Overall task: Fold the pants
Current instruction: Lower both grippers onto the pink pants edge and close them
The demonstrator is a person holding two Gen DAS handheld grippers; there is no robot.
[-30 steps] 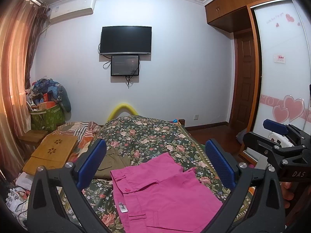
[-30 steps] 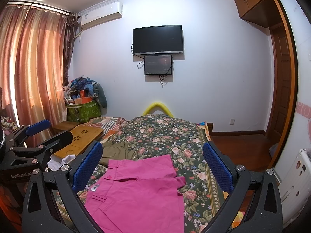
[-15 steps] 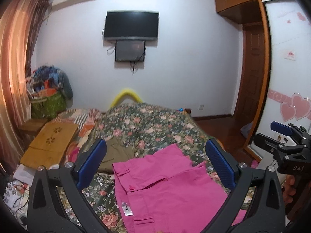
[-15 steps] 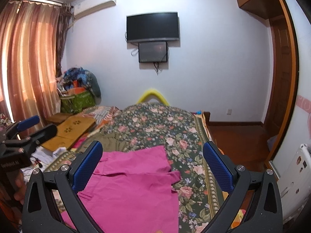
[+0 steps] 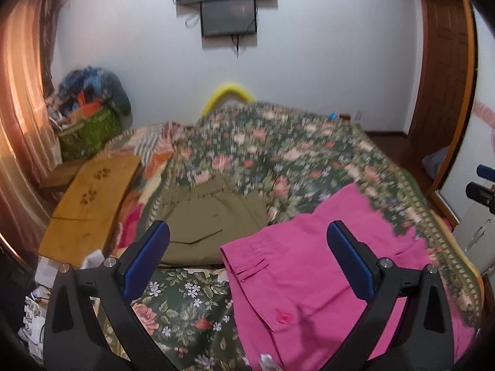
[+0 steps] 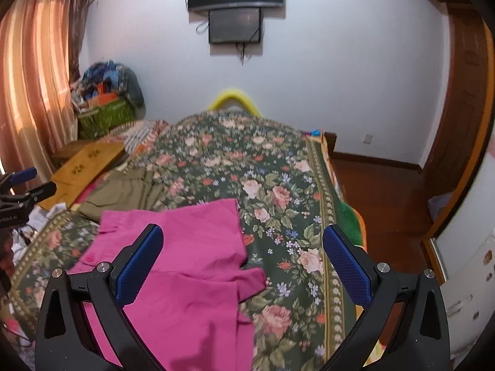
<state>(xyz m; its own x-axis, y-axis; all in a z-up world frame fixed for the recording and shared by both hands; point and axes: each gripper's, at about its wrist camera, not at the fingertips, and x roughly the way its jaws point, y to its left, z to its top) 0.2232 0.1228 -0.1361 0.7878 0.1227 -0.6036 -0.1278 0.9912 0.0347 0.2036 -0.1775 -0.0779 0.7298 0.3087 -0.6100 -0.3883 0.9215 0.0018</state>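
Note:
Pink pants [image 5: 315, 266] lie spread flat on the floral bedspread [image 5: 278, 160], waistband to the left, legs to the right. They also show in the right wrist view [image 6: 185, 266]. My left gripper [image 5: 247, 256] is open and empty above the waistband end. My right gripper [image 6: 243, 259] is open and empty above the leg end, near the bed's right side. The left gripper shows at the left edge of the right wrist view [image 6: 18, 191]; the right gripper shows at the right edge of the left wrist view [image 5: 482, 188].
Folded olive pants [image 5: 204, 216] lie on the bed beyond the pink ones. A wooden board [image 5: 92, 194] and a green bag [image 5: 89, 133] of clutter stand at the left. The wooden floor [image 6: 380, 198], a door and a wardrobe are at the right.
Both grippers have tilted down and moved closer to the bed, so the pink pants fill more of each view. Both stay open and empty.

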